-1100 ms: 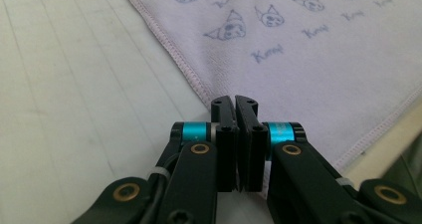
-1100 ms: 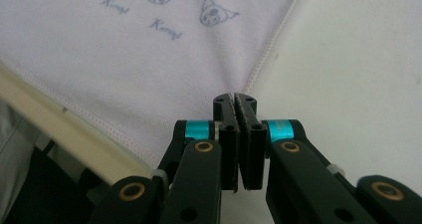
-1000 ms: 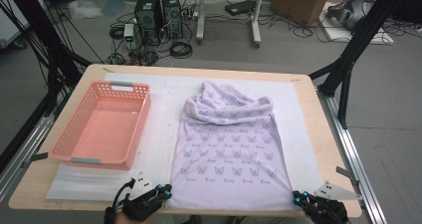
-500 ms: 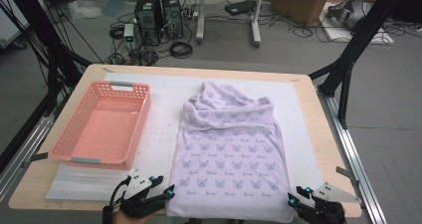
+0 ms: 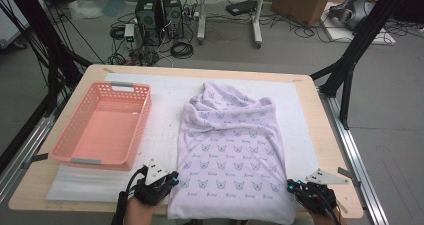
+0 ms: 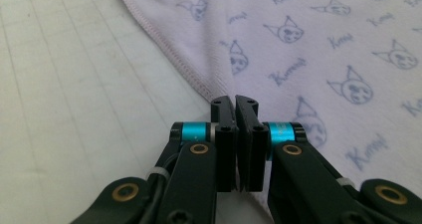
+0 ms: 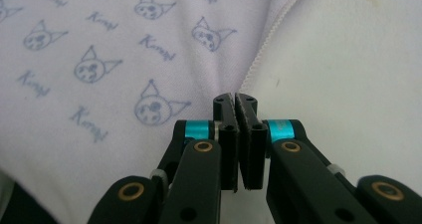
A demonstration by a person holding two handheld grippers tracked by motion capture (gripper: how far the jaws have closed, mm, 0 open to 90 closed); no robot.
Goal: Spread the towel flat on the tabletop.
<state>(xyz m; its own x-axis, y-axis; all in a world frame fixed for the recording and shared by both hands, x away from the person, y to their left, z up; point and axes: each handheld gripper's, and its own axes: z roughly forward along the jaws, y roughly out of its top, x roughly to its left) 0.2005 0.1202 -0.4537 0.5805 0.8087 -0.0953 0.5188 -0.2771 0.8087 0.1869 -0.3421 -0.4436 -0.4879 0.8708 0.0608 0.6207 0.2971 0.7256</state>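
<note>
A lilac cloth (image 5: 230, 155) printed with small cat faces lies lengthwise on the white mat (image 5: 165, 130), bunched at its far end, and its near end drapes over the table's front edge. My left gripper (image 5: 172, 177) is at the cloth's near left hem. In the left gripper view the cloth (image 6: 323, 50) puckers where the left gripper (image 6: 235, 99) has just closed on the hem. My right gripper (image 5: 292, 186) is at the near right hem. In the right gripper view the right gripper (image 7: 235, 98) is likewise pinched shut on the edge of the cloth (image 7: 99, 45).
A pink slotted basket (image 5: 75, 130) stands on the left of the wooden table (image 5: 325, 135), with nothing in it. Bare mat lies between basket and cloth. Computer towers, cables and black frame legs stand on the floor beyond the table.
Both grippers opened, shifted a little forward along the cloth's side hems, and shut again. The cloth now lies nearer the front edge, with its near end hanging over.
</note>
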